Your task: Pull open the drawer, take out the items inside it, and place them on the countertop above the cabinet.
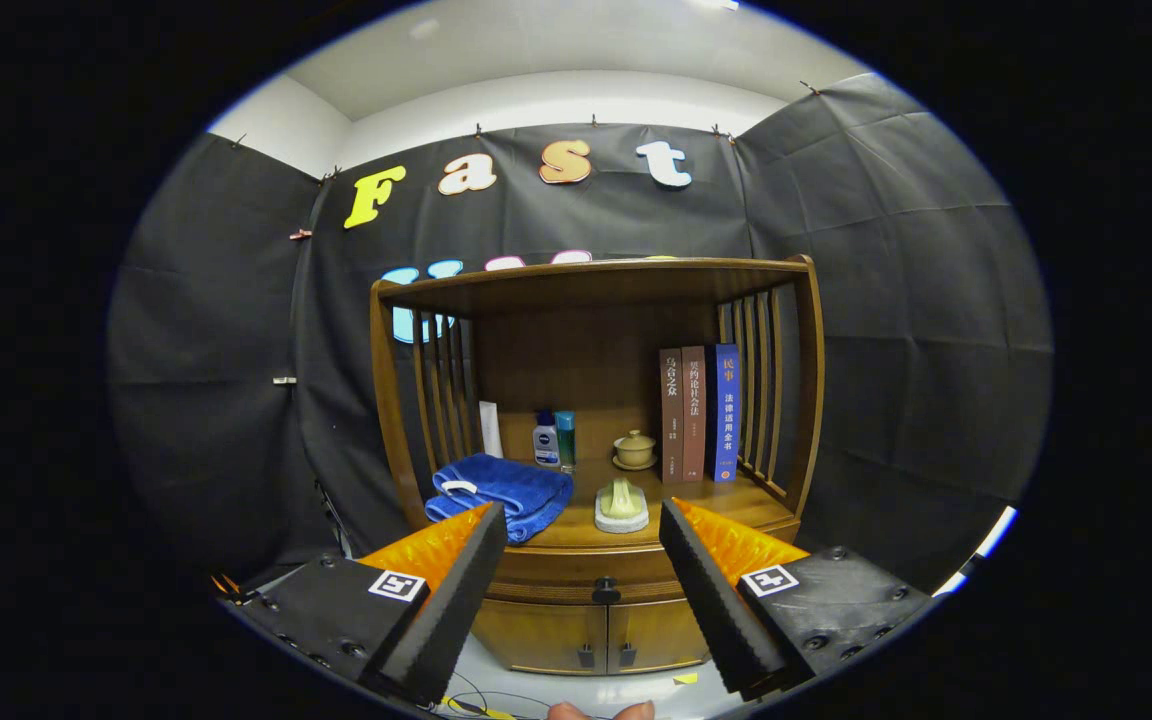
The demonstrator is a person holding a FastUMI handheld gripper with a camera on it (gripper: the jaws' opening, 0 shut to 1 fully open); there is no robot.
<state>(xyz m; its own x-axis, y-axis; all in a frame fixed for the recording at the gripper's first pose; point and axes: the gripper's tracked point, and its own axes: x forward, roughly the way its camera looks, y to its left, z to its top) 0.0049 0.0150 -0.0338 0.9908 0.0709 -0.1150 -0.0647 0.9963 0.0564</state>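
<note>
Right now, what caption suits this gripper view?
Open gripper facing a wooden cabinet, its drawer knob between the fingers, drawer closed.

You can read two spines among the upright books in the wooden shelf cabinet [596, 285]: the brown book [671, 415] says 乌合之众, the dark blue book [726, 415] 民事 and 法律适用全书. The reddish-brown middle book [693, 415] is too small to read. Your gripper [583, 510], fingers spread wide, carries square black-and-white marker tags [397, 585].

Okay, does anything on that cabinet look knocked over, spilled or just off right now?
Nothing stands out. The blue towel lies folded on the countertop, the bottles and three books stand upright, and the drawer is shut. The gripper is open, fingers apart short of the drawer knob.
</note>
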